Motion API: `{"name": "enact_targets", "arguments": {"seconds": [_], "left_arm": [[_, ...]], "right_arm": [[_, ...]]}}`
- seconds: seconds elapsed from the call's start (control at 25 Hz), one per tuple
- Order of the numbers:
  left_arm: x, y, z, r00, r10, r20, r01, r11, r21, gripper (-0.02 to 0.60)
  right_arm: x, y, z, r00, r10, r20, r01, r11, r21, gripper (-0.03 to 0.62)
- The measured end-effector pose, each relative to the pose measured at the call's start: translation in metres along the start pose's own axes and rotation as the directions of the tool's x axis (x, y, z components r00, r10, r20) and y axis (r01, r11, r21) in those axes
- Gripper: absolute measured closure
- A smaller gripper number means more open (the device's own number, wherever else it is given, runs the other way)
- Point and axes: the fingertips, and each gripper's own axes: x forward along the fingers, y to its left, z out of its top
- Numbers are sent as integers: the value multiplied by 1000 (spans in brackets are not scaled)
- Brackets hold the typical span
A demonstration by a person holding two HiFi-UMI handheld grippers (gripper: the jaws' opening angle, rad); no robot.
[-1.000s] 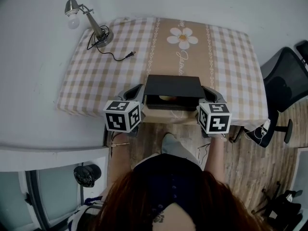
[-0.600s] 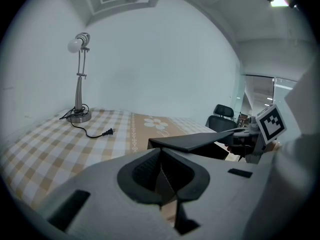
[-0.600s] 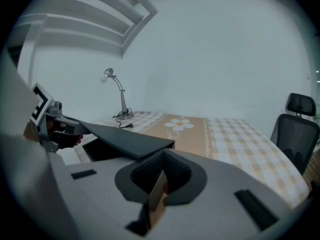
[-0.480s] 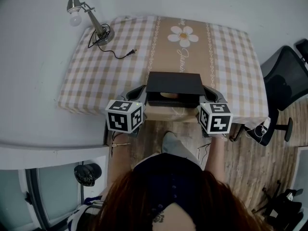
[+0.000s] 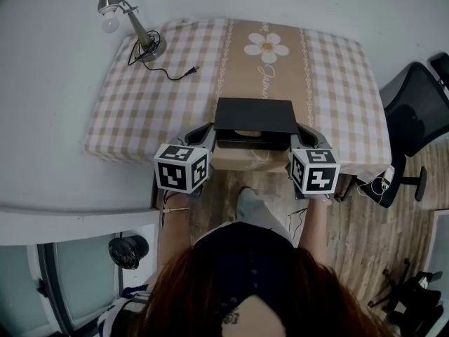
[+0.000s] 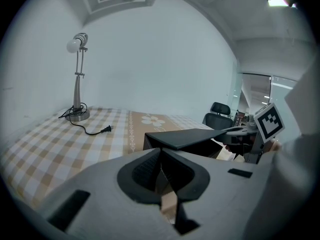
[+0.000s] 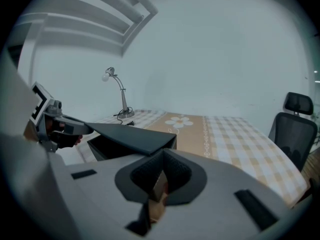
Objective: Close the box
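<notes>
Lid [image 5: 254, 114] is dropping lower than a second ago over box [image 5: 235, 144] at worktop [image 5: 154, 97] near edge. Left gripper [image 5: 208, 130] and right gripper [image 5: 301, 131] are clenching lid's side corners. Closing is looking nearly finished.

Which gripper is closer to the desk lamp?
Left. The left gripper is at the left side of the black box, nearer the desk lamp; the right gripper is across the box, farther off.

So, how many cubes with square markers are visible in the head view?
2. One cube rides on the left gripper, left of the box; the other cube rides on the right gripper, right of the box. None seems hidden.
</notes>
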Motion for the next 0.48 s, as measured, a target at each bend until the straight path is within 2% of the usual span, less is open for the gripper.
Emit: {"name": "enact_targets", "arguments": {"seconds": [0.48], "left_arm": [[-8, -4, -9, 1000, -14, -10, 14, 1000, 2, 552]], "right_arm": [[-9, 5, -9, 1000, -11, -10, 11, 1000, 4, 577]]}}
